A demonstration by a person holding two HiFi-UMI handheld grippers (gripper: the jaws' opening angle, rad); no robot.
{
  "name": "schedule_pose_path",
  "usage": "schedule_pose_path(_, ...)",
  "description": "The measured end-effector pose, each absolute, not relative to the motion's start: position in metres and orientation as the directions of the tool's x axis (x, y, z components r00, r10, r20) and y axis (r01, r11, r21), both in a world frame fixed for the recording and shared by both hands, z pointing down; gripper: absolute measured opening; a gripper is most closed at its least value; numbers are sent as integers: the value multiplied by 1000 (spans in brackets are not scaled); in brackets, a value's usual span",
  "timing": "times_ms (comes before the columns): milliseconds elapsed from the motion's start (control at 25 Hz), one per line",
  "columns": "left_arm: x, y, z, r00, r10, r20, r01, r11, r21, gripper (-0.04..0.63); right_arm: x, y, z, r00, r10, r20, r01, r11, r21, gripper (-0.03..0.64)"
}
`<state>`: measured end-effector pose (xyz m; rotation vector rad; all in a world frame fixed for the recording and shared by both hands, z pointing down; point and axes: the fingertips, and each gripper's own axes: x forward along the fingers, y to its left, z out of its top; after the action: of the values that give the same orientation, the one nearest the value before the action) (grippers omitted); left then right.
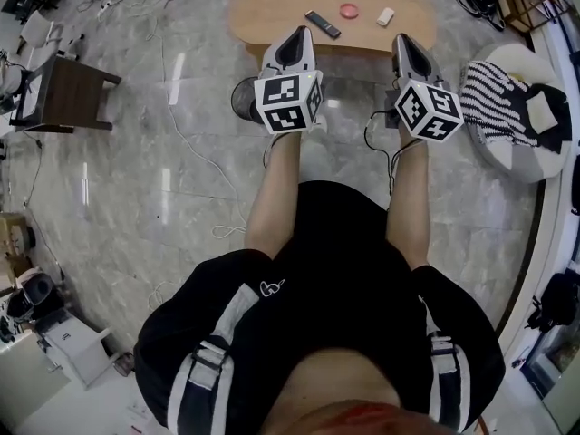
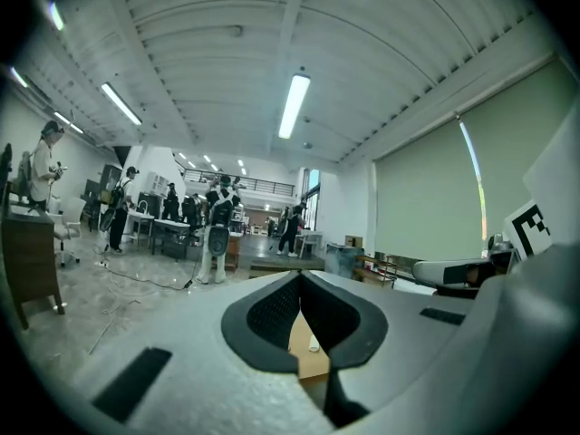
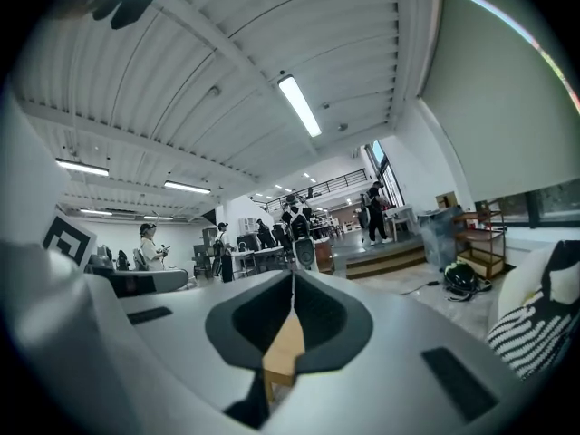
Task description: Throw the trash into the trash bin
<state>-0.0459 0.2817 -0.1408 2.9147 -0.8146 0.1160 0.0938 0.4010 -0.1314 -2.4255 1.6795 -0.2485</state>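
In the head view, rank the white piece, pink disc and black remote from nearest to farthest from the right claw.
1. White piece, rightmost, just ahead of the right claw.
2. Pink disc, middle.
3. Black remote, leftmost.

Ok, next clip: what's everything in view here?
table: one, light wood, top centre
remote control: one, black, on the table
round disc: one, pink, on the table
small block: one, white, on the table
side table: one, dark brown, left
cushion: one, white, right
striped cloth: one, black and white, on the cushion
floor: grey marble
left gripper: shut, empty
right gripper: shut, empty
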Motion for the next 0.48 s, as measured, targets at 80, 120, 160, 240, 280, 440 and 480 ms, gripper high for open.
schedule_pose_path(80, -28, 260, -128, 854, -503, 133, -517, -850, 102, 8, 110, 381, -119, 353, -934, 57, -898, -355, -258, 12)
schedule_pose_path(120, -19, 249, -122, 854, -499, 148, -516, -849, 113, 8, 117, 370, -114, 355, -932, 70, -895, -360, -264, 12)
schedule_pose_path(160, -10, 237, -117, 854, -494, 162, -515, -848, 125, 8, 125, 359, -110, 356, -931, 83, -892, -365, -267, 12)
schedule_pose_path(240, 10, 210, -109, 857, -481, 184, -508, -849, 143, 8, 141, 334, -105, 358, -928, 105, -890, -373, -263, 12)
schedule_pose_path(280, 21, 195, -107, 859, -476, 190, -505, -849, 155, 9, 151, 321, -105, 361, -925, 114, -889, -379, -258, 12)
schedule_pose_path(440, 68, 129, -120, 869, -466, 165, -493, -844, 212, 8, 193, 264, -126, 371, -921, 116, -897, -388, -210, 12)
schedule_pose_path(480, 81, 113, -127, 873, -463, 154, -487, -846, 218, 8, 203, 250, -135, 375, -921, 108, -899, -389, -202, 12)
